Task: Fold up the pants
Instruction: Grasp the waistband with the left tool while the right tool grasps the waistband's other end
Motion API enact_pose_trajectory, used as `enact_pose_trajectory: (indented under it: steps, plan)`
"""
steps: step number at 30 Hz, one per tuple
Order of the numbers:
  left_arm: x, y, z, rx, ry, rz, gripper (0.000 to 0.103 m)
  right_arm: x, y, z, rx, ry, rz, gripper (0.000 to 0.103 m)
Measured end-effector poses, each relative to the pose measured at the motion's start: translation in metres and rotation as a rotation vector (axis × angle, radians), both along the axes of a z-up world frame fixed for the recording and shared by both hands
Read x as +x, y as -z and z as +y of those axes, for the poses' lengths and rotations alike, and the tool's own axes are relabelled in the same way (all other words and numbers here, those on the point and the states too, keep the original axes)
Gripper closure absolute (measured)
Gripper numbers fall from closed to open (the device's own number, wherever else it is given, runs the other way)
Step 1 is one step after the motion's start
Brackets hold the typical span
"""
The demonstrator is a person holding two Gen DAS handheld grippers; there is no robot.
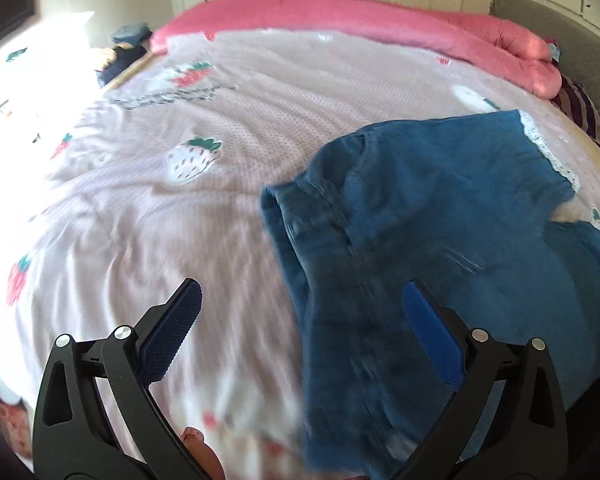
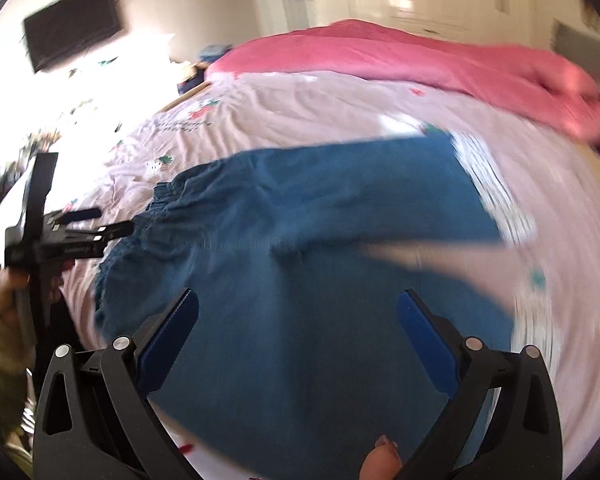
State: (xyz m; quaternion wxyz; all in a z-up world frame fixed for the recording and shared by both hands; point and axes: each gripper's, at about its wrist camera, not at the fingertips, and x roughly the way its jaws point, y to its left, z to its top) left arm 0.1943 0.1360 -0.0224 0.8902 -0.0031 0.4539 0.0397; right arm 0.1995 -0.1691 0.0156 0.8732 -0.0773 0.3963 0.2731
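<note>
Blue denim pants (image 1: 440, 216) with white lace hems lie spread on the pink strawberry-print bedspread (image 1: 180, 208), waistband toward the left. My left gripper (image 1: 302, 300) hovers open above the waistband edge, nothing between its fingers. In the right wrist view the pants (image 2: 300, 240) fill the middle, both legs pointing right. My right gripper (image 2: 298, 306) is open above the seat of the pants, holding nothing. The left gripper (image 2: 100, 220) also shows there at the left, near the waistband, held by a hand.
A rolled pink quilt (image 1: 380, 24) lies along the far side of the bed. A grey headboard (image 1: 572, 40) and striped pillow (image 1: 580, 108) are at the right. A wall TV (image 2: 72, 28) hangs at the left; white wardrobes stand behind.
</note>
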Motion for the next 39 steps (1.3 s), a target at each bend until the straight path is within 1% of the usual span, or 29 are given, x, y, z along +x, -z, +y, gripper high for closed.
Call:
enact_pose_trajectory:
  steps: [1,3,5,7,9,11,12,14,15,16,18,20,22,23,25,27,28,30,31,32,33,34,35,37,39]
  plan:
    - [0.013,0.002,0.005,0.006,0.009,0.010,0.008,0.013,0.000,0.009,-0.040,-0.018,-0.016,0.004]
    - [0.030,0.004,0.012,0.007,0.028,0.012,0.008,0.035,0.001,0.022,-0.070,-0.066,-0.015,0.004]
    - [0.049,0.008,0.020,-0.026,0.030,0.025,0.008,0.059,0.004,0.037,-0.116,-0.101,-0.026,0.004]
    - [0.063,0.012,0.024,-0.061,0.050,0.033,0.014,0.083,0.007,0.053,-0.150,-0.138,-0.041,0.004]
    - [0.075,0.018,0.024,-0.054,0.075,0.038,0.037,0.102,0.010,0.065,-0.176,-0.162,-0.036,0.004]
    - [0.084,0.024,0.021,-0.057,0.100,0.059,0.052,0.126,0.012,0.077,-0.179,-0.183,-0.025,0.004]
    - [0.088,0.027,0.019,-0.058,0.115,0.063,0.053,0.133,0.013,0.082,-0.179,-0.192,-0.018,0.004]
    - [0.096,0.032,0.013,0.004,0.150,0.060,0.061,0.152,0.016,0.093,-0.180,-0.225,0.010,0.004]
    - [0.101,0.034,0.012,0.022,0.156,0.061,0.069,0.163,0.019,0.101,-0.198,-0.243,0.015,0.004]
    - [0.103,0.037,0.014,0.014,0.159,0.061,0.073,0.169,0.021,0.106,-0.215,-0.256,0.016,0.004]
    - [0.103,0.036,0.020,-0.018,0.165,0.046,0.076,0.183,0.027,0.117,-0.248,-0.270,0.012,0.004]
    - [0.099,0.029,0.027,-0.040,0.167,0.015,0.078,0.197,0.034,0.129,-0.270,-0.320,0.021,0.004]
    - [0.093,0.017,0.034,-0.061,0.159,-0.036,0.079,0.206,0.041,0.140,-0.300,-0.368,0.034,0.004]
    - [0.089,0.012,0.037,-0.072,0.161,-0.057,0.079,0.210,0.046,0.148,-0.328,-0.409,0.037,0.004]
    - [0.083,0.005,0.037,-0.081,0.176,-0.094,0.079,0.213,0.053,0.161,-0.392,-0.467,0.016,0.005]
    - [0.079,-0.001,0.036,-0.075,0.188,-0.124,0.079,0.214,0.059,0.173,-0.418,-0.528,0.028,0.008]
    - [0.077,-0.005,0.036,-0.077,0.196,-0.141,0.079,0.214,0.063,0.179,-0.426,-0.564,0.043,0.013]
    - [0.074,-0.010,0.034,-0.083,0.207,-0.162,0.079,0.214,0.068,0.186,-0.411,-0.611,0.102,0.052]
    - [0.072,-0.012,0.033,-0.079,0.215,-0.176,0.079,0.212,0.070,0.188,-0.398,-0.638,0.131,0.060]
    - [0.072,-0.013,0.032,-0.078,0.216,-0.177,0.079,0.207,0.069,0.187,-0.398,-0.655,0.115,0.071]
    - [0.071,-0.014,0.032,-0.074,0.216,-0.177,0.079,0.202,0.065,0.185,-0.389,-0.660,0.098,0.088]
    - [0.072,-0.013,0.033,-0.069,0.207,-0.175,0.079,0.199,0.061,0.182,-0.375,-0.650,0.090,0.095]
    - [0.073,-0.012,0.035,-0.070,0.197,-0.170,0.079,0.195,0.053,0.176,-0.356,-0.631,0.065,0.097]
    - [0.073,-0.011,0.039,-0.086,0.175,-0.166,0.079,0.184,0.037,0.163,-0.318,-0.604,0.021,0.099]
    - [0.069,-0.012,0.040,-0.097,0.173,-0.177,0.079,0.170,0.020,0.149,-0.291,-0.582,-0.023,0.099]
